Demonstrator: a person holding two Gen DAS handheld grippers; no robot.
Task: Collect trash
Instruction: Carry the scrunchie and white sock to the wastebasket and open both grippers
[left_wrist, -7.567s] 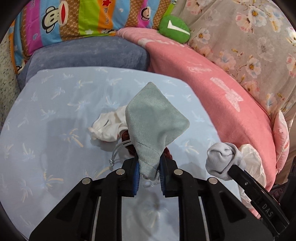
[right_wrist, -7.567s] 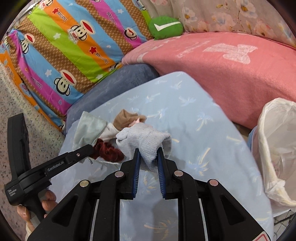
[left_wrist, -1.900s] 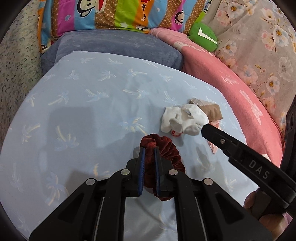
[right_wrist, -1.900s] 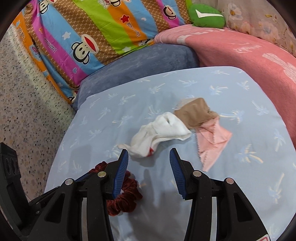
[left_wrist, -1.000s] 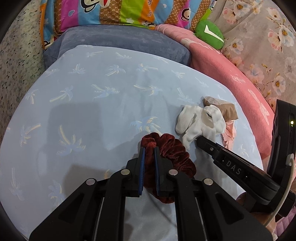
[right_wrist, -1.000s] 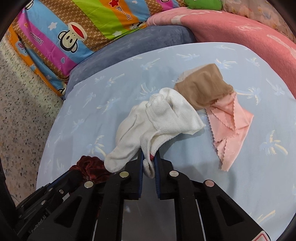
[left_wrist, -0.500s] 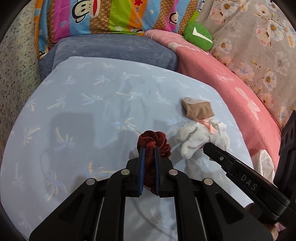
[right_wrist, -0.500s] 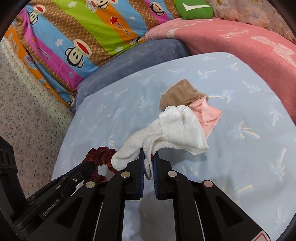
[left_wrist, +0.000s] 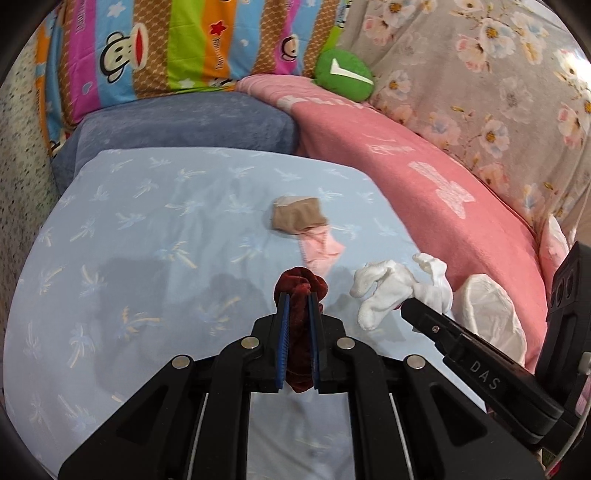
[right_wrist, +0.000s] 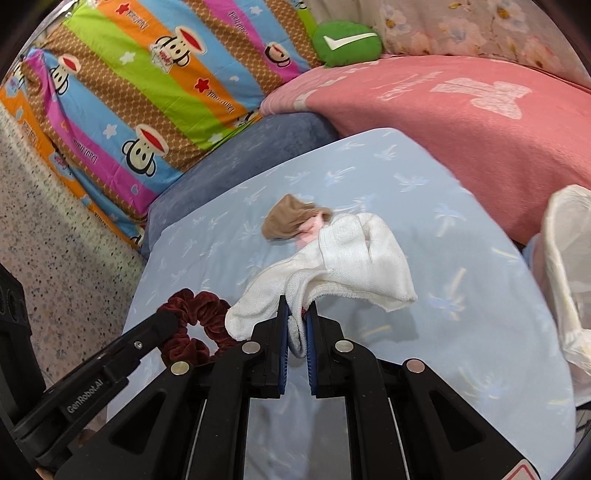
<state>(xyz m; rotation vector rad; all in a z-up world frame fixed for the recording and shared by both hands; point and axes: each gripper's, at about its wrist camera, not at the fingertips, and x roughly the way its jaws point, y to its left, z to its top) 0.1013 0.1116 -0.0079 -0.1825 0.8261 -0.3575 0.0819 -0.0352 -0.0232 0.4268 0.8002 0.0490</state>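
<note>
My left gripper is shut on a dark red velvet scrunchie, held above the light blue bed sheet. The scrunchie also shows in the right wrist view. My right gripper is shut on a white sock, lifted off the sheet; the sock also shows in the left wrist view. A tan stocking and a pink cloth lie on the sheet beyond both grippers. A white plastic trash bag stands open at the bed's right edge.
A pink blanket lies along the right side. A grey-blue pillow, a striped monkey-print pillow and a green cushion lie at the head. Speckled floor lies to the left of the bed.
Both grippers have lifted and pulled back with the scrunchie and the white sock. The sock has come off the tan stocking and pink cloth, and the trash bag has come into the right view.
</note>
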